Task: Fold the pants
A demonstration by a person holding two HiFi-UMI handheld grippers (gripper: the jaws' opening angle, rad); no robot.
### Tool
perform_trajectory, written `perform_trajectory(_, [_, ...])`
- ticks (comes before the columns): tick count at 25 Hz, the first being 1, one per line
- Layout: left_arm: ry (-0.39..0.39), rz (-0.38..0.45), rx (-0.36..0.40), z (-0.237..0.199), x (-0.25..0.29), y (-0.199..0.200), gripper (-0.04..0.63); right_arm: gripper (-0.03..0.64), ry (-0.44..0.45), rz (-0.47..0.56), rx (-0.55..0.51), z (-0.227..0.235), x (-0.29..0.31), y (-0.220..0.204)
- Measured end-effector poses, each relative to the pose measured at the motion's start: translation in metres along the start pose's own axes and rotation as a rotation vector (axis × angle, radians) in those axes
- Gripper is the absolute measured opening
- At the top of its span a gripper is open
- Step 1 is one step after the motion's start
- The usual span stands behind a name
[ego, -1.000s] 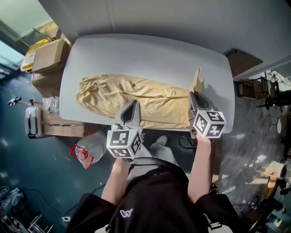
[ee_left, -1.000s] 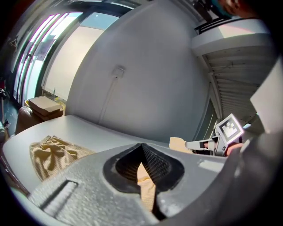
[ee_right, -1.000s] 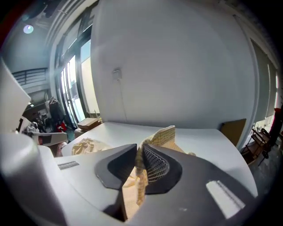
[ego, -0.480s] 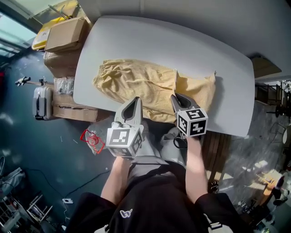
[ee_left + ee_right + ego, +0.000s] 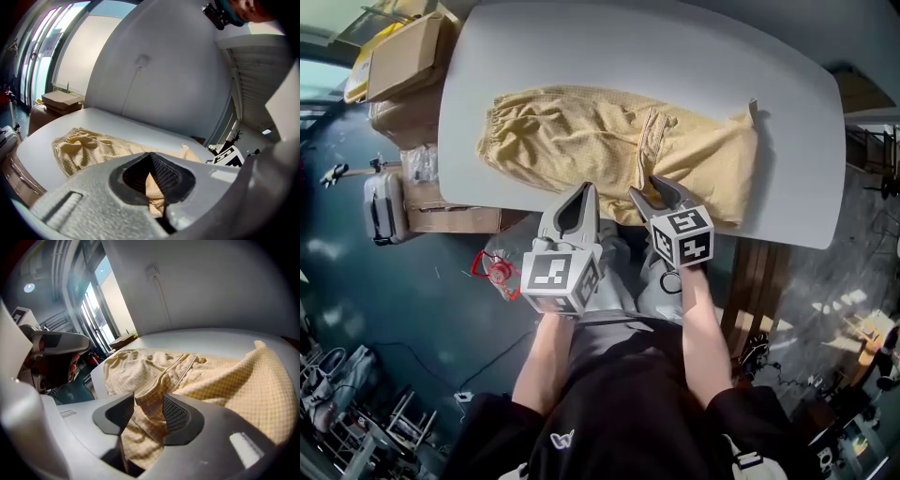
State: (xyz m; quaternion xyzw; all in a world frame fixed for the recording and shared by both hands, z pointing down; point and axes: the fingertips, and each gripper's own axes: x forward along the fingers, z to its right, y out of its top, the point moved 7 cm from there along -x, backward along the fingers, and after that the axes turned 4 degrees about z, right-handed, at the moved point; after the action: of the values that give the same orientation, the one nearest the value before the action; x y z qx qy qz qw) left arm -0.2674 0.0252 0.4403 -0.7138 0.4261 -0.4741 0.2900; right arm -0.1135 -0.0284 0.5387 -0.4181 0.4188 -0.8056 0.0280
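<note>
Head view: pants lie partly folded on desk, left claw pinched on their near edge, right claw beside it, jaws just opened wide around loose cloth.

Here are the pants: pale yellow, a fine checked weave, stretched lengthwise along the near edge of the white table. The gathered elastic waistband faces the table's left end, and the cloth there is rumpled. The right part lies doubled over on itself, with its stitched hem running across the middle in soft ridges. At the far right, one corner of fabric pokes up beside the fold.
</note>
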Motion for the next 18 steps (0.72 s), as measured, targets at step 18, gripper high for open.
perform_trajectory(18, [-0.211,0.055,0.075,0.096,0.043,0.023,0.003,0.156,-0.252,0.485,0.059,0.091,-0.177,0.084])
